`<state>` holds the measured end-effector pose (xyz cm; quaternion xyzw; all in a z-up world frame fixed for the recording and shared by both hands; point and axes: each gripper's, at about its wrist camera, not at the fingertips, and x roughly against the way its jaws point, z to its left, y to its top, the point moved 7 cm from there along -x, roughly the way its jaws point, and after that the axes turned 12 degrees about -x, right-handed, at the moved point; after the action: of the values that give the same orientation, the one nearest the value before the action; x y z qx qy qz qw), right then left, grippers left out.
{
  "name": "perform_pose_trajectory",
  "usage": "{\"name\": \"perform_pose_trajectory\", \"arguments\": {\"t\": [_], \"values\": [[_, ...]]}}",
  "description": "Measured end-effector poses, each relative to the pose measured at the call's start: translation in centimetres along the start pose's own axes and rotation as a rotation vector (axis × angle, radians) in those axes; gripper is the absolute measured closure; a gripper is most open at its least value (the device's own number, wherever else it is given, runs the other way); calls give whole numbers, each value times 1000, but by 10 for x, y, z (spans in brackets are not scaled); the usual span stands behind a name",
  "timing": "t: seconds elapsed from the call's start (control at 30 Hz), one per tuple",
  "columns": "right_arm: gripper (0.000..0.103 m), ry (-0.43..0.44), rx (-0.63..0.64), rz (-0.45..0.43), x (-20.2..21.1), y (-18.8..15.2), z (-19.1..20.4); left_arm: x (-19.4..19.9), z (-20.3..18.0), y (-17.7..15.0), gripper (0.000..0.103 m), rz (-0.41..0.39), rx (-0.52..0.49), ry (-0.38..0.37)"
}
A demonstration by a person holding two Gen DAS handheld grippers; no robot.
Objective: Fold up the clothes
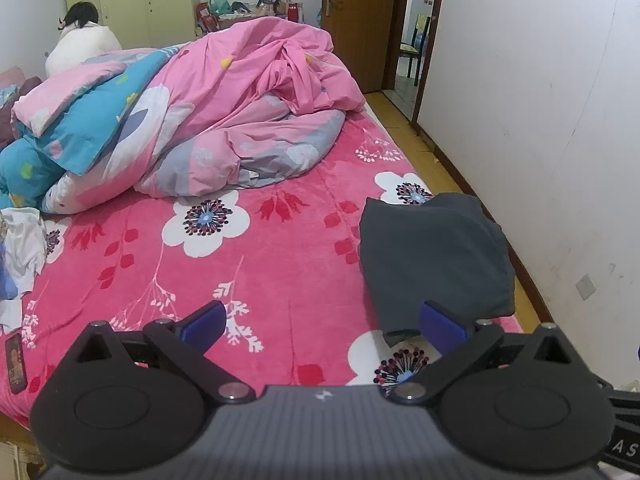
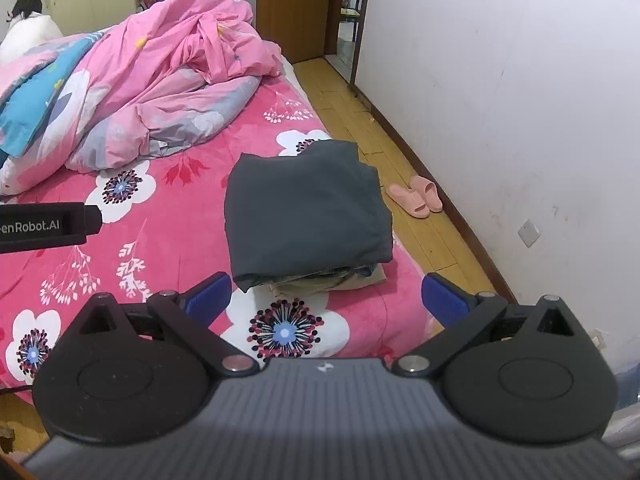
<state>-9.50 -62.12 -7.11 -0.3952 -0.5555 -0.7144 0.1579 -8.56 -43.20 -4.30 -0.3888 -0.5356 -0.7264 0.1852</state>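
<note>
A dark grey folded garment [image 2: 308, 208] lies on the pink flowered bed, on top of a stack with tan and darker cloth edges [image 2: 340, 276] showing beneath. In the left wrist view the same grey garment [image 1: 436, 256] sits near the bed's right edge. My right gripper [image 2: 326, 296] hovers open just short of the stack, nothing between its blue pads. My left gripper [image 1: 324, 324] is open too, over the bedspread left of the garment, with its right pad [image 1: 442, 326] in front of the cloth's near corner. A crumpled white garment [image 1: 22, 240] lies at the bed's left edge.
A heap of pink and blue quilts [image 1: 192, 120] fills the far half of the bed. A person [image 1: 82, 36] sits beyond it. A phone [image 1: 16, 362] lies at the bed's left edge. Pink slippers [image 2: 418, 198] rest on the wooden floor by the white wall. The other gripper's body [image 2: 44, 226] shows at left.
</note>
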Motion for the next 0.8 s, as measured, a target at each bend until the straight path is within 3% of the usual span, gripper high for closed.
{"name": "perform_pose_trajectory", "arguments": {"t": [0.8], "values": [[1,7,1,36,-7,1,8,-7,4,-2,0,16,9,-2]]}}
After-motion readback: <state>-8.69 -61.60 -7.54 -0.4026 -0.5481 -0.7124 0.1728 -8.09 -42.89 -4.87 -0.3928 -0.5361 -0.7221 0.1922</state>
